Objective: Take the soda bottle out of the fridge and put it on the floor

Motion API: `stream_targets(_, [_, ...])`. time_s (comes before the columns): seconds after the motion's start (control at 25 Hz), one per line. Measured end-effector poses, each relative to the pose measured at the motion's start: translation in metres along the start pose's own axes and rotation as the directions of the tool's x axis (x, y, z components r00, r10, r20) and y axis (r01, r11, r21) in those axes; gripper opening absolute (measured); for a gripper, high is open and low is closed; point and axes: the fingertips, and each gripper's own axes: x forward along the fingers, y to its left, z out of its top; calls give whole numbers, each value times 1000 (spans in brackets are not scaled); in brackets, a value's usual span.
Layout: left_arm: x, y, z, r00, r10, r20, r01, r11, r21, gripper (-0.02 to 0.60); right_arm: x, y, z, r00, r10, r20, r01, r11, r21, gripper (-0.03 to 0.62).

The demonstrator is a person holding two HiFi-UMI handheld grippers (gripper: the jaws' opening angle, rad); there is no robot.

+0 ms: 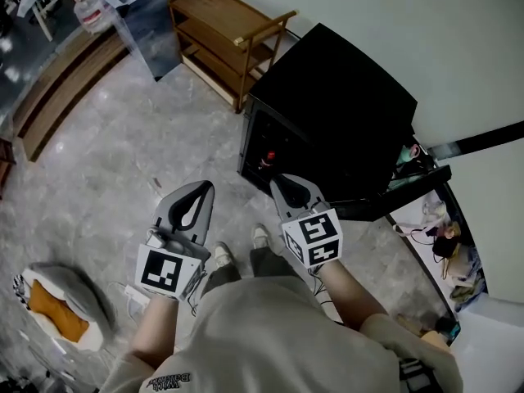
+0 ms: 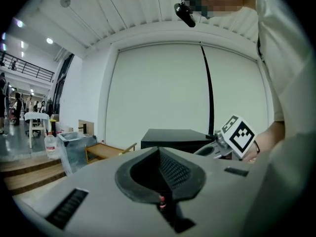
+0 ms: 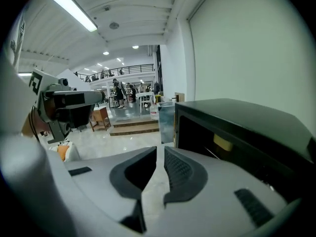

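Observation:
The black mini fridge (image 1: pixel 332 109) stands on the floor against the wall, its door (image 1: pixel 401 193) swung open to the right. Inside its dark opening stands the soda bottle (image 1: pixel 268 159), dark with a red cap; it also shows as a tiny soda bottle (image 2: pixel 161 202) through the slit under the left jaws. My left gripper (image 1: pixel 205 188) is shut and empty, held left of the fridge front. My right gripper (image 1: pixel 279 179) is shut too, with nothing in it, just before the opening and short of the bottle. The right gripper view has the fridge (image 3: pixel 237 132) close on its right.
A wooden shelf unit (image 1: pixel 229 43) stands left of the fridge, with a clear bin (image 1: pixel 155 15) and a water jug (image 1: pixel 90 11) beyond it. Wooden steps (image 1: pixel 57 97) run along the far left. A white-and-orange cushion (image 1: pixel 57 309) and a power strip (image 1: pixel 135 295) lie on the floor near my feet.

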Motion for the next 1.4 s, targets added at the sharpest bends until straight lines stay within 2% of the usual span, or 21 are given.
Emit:
stream_targets(0.2, [34,12,-35,999,15,-42,-15,1000,-17,8,47,-18,-32,997,41,-60,-37,997,62,93])
stream_targets(0.4, [60,26,-63,997,33,-69,-36,999,-38,8,94,-40,-66,996,2,-86,6,996,88,98])
stream_targets(0.6, [81,34,-88,995,36,-97,-42,997,-60,8,132,-64,-112,985,-58,-165,76,991,107,145])
stream_targets(0.72, [91,43,-100,994,44,-103,-53,995,-89,8,151,-77,-131,976,-92,-195,125,979,160,172])
stream_targets(0.96, [112,47,-125,991,45,-127,-63,987,-145,6,187,-94,-178,956,-89,-281,150,968,203,176])
stream_targets(1.16, [121,47,-149,989,32,-147,-56,985,-161,6,219,-115,-215,941,-132,-313,200,959,199,176])
stream_targets(1.4, [122,56,-176,984,46,-173,-81,976,-200,6,251,-129,-256,918,-121,-379,219,949,226,176])
